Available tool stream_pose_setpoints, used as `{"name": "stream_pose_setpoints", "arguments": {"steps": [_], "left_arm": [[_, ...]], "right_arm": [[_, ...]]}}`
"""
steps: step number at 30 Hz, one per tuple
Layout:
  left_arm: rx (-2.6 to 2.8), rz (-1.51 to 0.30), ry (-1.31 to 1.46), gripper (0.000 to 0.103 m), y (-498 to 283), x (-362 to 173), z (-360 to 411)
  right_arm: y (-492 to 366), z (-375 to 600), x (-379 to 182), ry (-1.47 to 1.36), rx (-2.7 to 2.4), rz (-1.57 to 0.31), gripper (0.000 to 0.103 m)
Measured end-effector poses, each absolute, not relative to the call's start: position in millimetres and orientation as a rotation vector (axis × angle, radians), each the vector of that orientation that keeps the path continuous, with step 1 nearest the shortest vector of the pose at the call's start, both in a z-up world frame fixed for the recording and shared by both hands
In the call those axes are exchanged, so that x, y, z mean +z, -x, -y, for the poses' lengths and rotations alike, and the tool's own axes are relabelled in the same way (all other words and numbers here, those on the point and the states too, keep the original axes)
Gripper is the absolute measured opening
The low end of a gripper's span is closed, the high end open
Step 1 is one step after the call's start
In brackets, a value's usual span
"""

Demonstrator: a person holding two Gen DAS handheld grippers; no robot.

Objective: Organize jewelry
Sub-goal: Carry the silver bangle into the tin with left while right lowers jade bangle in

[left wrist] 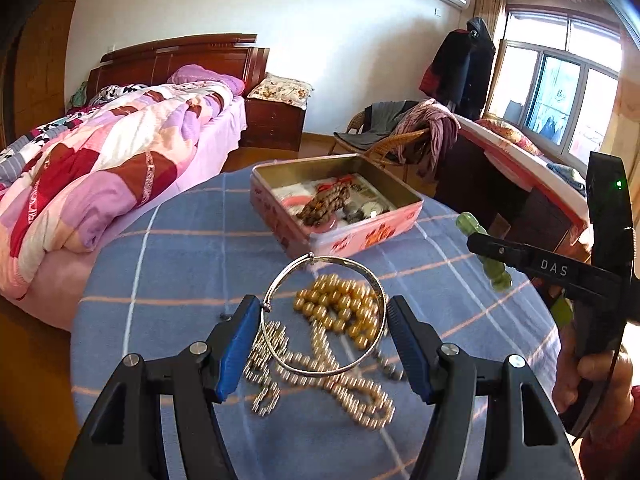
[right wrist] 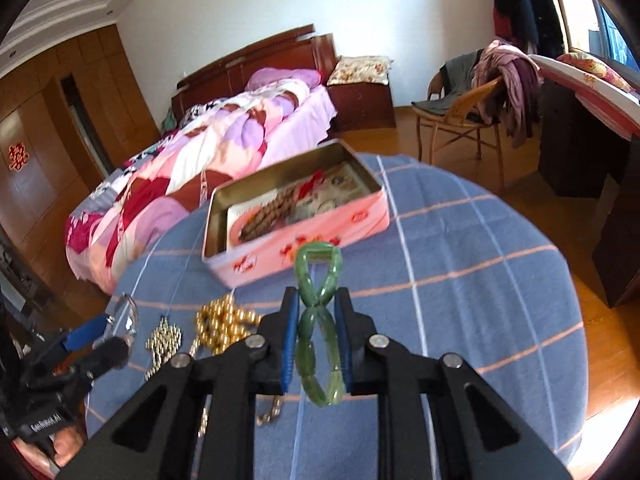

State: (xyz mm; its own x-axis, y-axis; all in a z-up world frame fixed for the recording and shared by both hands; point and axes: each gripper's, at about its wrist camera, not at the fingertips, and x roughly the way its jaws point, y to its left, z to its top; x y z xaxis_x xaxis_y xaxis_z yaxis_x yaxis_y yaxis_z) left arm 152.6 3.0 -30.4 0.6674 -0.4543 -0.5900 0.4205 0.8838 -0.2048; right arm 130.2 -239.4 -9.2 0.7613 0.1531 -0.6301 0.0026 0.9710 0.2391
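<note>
A silver bangle (left wrist: 323,316) was held between the blue-padded fingers (left wrist: 236,350) of the left gripper (left wrist: 324,346), which were spread to the bangle's full width and pressed against its two sides; the ring was lifted above the counter (left wrist: 192,256), which was covered by a blue checked cloth. Below the bangle, a heap of gold beads (left wrist: 340,304) and a chain of small silvery beads (left wrist: 268,354) were seen lying on the cloth, along with a paler bead strand (left wrist: 360,394) nearer the camera. A green stone bracelet (right wrist: 319,322) was pinched at its middle by the right gripper (right wrist: 319,330), whose fingers (right wrist: 289,340) were closed nearly together so that the bracelet was squeezed into a figure-eight, one loop pointing far and one loop hanging near. A pink tin box (left wrist: 336,204) with its lid off was set on the far part of the counter, beyond both grippers, and a brown beaded strand (left wrist: 324,202) with other small pieces was seen inside it. In the left view the right gripper appeared at the right edge, with the green bracelet held right of the box. A bed (left wrist: 100,160) with a patchwork quilt was seen at the far left, and a wicker chair (right wrist: 460,116) draped with clothes at the far right.
</note>
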Motion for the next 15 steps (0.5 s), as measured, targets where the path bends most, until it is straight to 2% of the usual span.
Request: {"name": "stream_pose_setpoints", "arguments": {"steps": [15], "left_arm": [[-0.428,-0.613,0.064,0.065,-242,-23,54]], "right_arm": [[-200,239,1,-0.216,0.036,-0.546,0.021]]}}
